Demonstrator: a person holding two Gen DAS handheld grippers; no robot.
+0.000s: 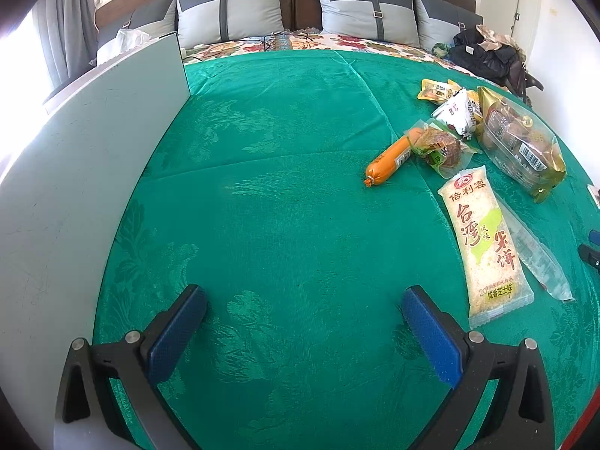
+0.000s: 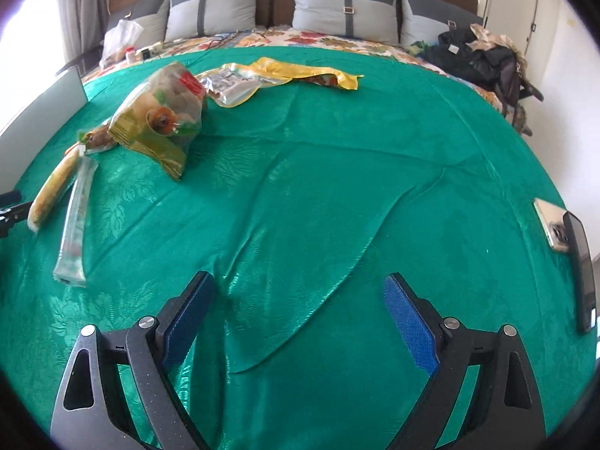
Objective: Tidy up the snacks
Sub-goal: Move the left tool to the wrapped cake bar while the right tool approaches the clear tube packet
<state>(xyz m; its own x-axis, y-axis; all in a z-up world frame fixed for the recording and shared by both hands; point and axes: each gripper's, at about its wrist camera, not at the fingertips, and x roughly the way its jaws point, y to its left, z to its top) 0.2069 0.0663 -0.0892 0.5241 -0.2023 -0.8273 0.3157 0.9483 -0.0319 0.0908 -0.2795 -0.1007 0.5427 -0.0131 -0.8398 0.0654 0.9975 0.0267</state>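
The fingers point(image 1: 204, 318) of the left gripper point(image 1: 303, 322) stand wide apart over bare green bed cover point(image 1: 281, 206), holding nothing; the fingers point(image 2: 408, 318) of the right gripper point(image 2: 298, 311) are likewise spread wide and empty above a wrinkled stretch of the same cover. The snacks lie in a loose cluster between the two hands: to the far right in the left wrist view, to the far left in the right wrist view. Nearest the left gripper is the rice cracker pack point(image 1: 485, 245), just right of its right finger, its long axis running near to far, with a clear sleeve point(image 1: 540, 258) beside it. Farther off lie the orange sausage point(image 1: 390, 159), angled to the far right, and the big gold-edged bag point(image 1: 521, 142). The left hand looks the closer one for a first pick; a white board point(image 1: 75, 187) stands at the far left of the bed.
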